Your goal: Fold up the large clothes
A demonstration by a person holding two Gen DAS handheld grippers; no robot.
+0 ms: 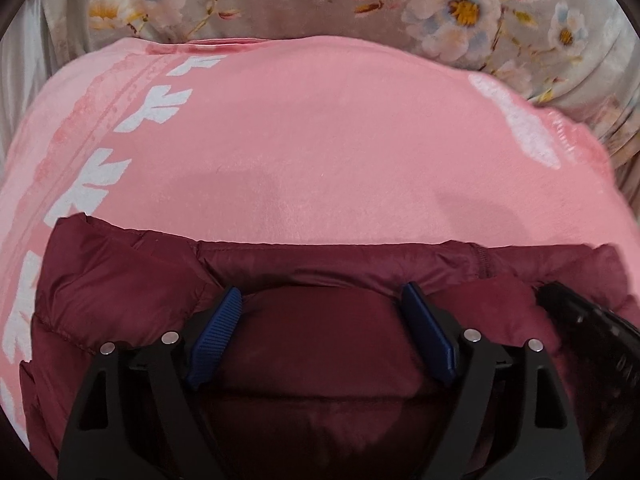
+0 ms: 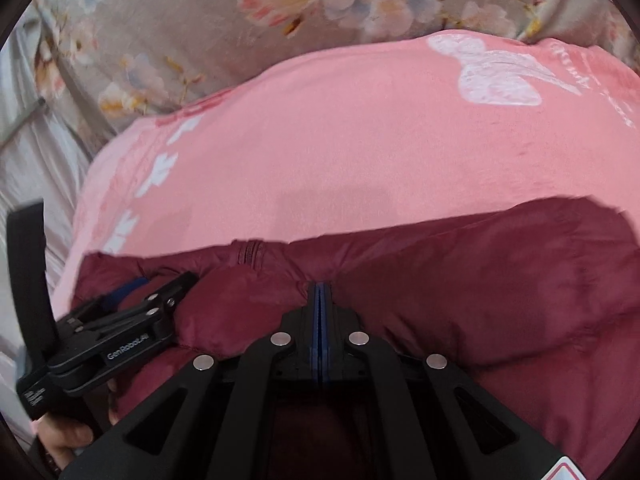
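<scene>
A maroon puffer jacket (image 1: pixel 320 344) lies on a pink blanket (image 1: pixel 320 152) with white prints. My left gripper (image 1: pixel 322 300) is open, its blue pads set wide apart with a bulge of the jacket between them, near the jacket's far edge. My right gripper (image 2: pixel 321 292) is shut, its blue pads pressed together at a fold of the jacket (image 2: pixel 480 288); whether cloth is pinched between them I cannot tell. The left gripper (image 2: pixel 136 296) also shows at the left of the right wrist view, resting on the jacket, with a hand below it.
Beyond the pink blanket (image 2: pixel 360 140) lies floral bedding (image 1: pixel 460 8), also seen in the right wrist view (image 2: pixel 280 8). Pale grey sheet (image 2: pixel 36 168) runs along the left side. The right gripper's black body (image 1: pixel 592 320) shows at the right edge of the left wrist view.
</scene>
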